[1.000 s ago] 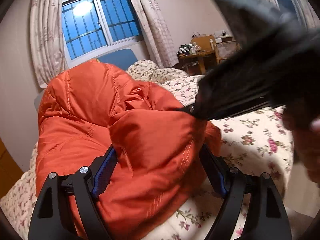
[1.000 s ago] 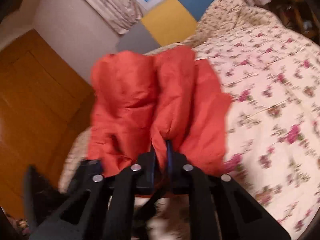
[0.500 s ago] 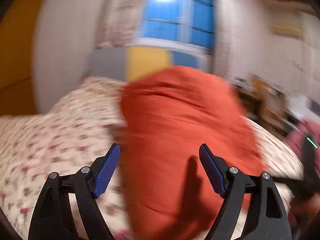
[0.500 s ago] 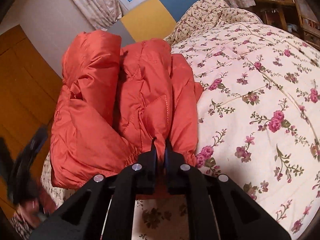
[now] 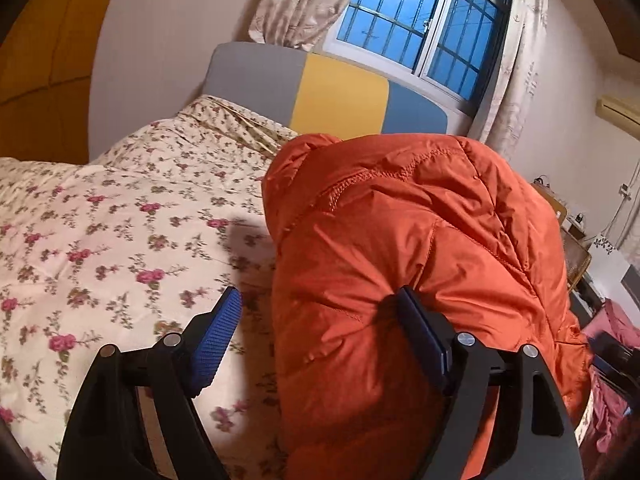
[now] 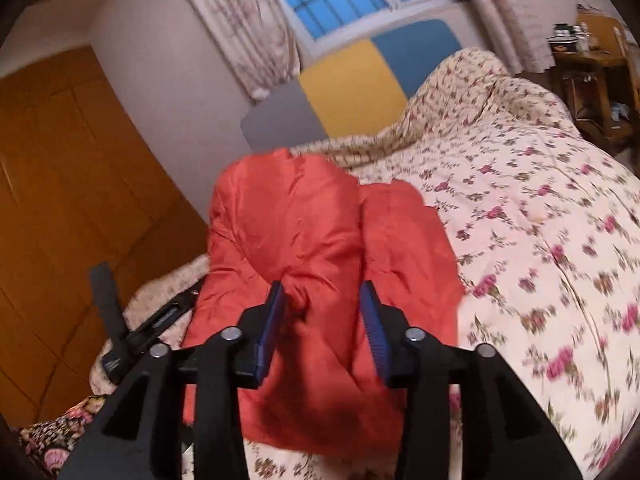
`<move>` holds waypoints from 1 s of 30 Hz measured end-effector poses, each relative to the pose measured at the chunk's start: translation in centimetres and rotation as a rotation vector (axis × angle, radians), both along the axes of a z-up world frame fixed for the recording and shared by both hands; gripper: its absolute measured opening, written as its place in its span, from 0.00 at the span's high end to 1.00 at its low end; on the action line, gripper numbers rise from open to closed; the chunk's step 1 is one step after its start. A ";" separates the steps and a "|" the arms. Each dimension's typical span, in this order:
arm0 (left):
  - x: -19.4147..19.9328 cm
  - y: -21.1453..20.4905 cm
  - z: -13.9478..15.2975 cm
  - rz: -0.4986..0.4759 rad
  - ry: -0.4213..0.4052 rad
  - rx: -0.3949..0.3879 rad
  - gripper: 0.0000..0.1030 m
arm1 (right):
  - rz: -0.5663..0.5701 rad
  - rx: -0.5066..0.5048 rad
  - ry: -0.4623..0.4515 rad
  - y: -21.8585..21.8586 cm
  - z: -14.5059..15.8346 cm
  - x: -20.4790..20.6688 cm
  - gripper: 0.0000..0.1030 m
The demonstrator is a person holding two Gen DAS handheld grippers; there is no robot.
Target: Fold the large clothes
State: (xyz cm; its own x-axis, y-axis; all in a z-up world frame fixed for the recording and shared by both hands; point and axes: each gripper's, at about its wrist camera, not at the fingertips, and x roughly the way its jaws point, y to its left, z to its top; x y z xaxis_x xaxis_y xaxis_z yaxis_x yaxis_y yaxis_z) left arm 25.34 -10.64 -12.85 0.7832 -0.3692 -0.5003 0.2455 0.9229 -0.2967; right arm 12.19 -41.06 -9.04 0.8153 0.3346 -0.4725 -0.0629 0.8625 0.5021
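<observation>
Jacket: the orange puffer jacket (image 5: 400, 264) lies bundled in a thick, folded mound on the flowered bedspread (image 5: 100, 240), near the foot of the bed; the headboard (image 5: 320, 88) with grey, yellow and blue panels stands far behind it.

Left gripper: the left gripper (image 5: 320, 320) is spread wide. Its right pad presses into the side of the mound; its left pad hangs over bare bedspread, gripping nothing.

Right gripper: the right gripper (image 6: 322, 320) is partly parted, a hump of orange fabric between the blue pads. Whether the pads touch the cloth I cannot tell; the view is slightly blurred. It does not look clamped.

Step in hand: by my reading, settling and squaring the folded bundle, both tools loose on it.

How to do it well: press down broadly on the top so trapped air leaves the padding, otherwise the puffy layers are likely to spring apart. Keep one tool steadying a side while the other smooths, so the slick shell does not slide across the bedspread.

Edges: from the right wrist view the near hem looks uneven, one lobe sitting higher than the other; tucking these level would tidy the fold.

Risk: a narrow pinch on quilted fabric would probably drag one layer and undo the stack.

Surroundings: wooden wardrobe (image 6: 72, 208) to the left, window (image 5: 416, 28) with curtains (image 5: 304, 0) far.
</observation>
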 end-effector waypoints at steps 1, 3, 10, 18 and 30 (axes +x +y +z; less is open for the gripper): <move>-0.1 -0.3 0.1 -0.004 0.001 0.004 0.24 | 0.011 -0.010 0.025 0.2 -0.1 1.2 0.60; -0.1 -1.0 0.4 -0.021 -0.005 0.017 0.29 | 0.025 -0.008 0.071 0.3 -0.6 2.9 0.81; -0.4 -4.6 1.9 -0.137 -0.015 0.068 0.32 | -0.047 -0.104 0.023 0.4 0.1 1.5 0.92; -1.9 -11.9 3.4 -0.212 -0.110 0.300 0.30 | -0.241 -0.039 0.161 -4.4 -5.7 1.9 0.93; -0.1 -13.7 0.1 -0.167 -0.067 0.368 0.05 | -0.235 -0.072 0.162 -4.4 -9.2 2.4 0.90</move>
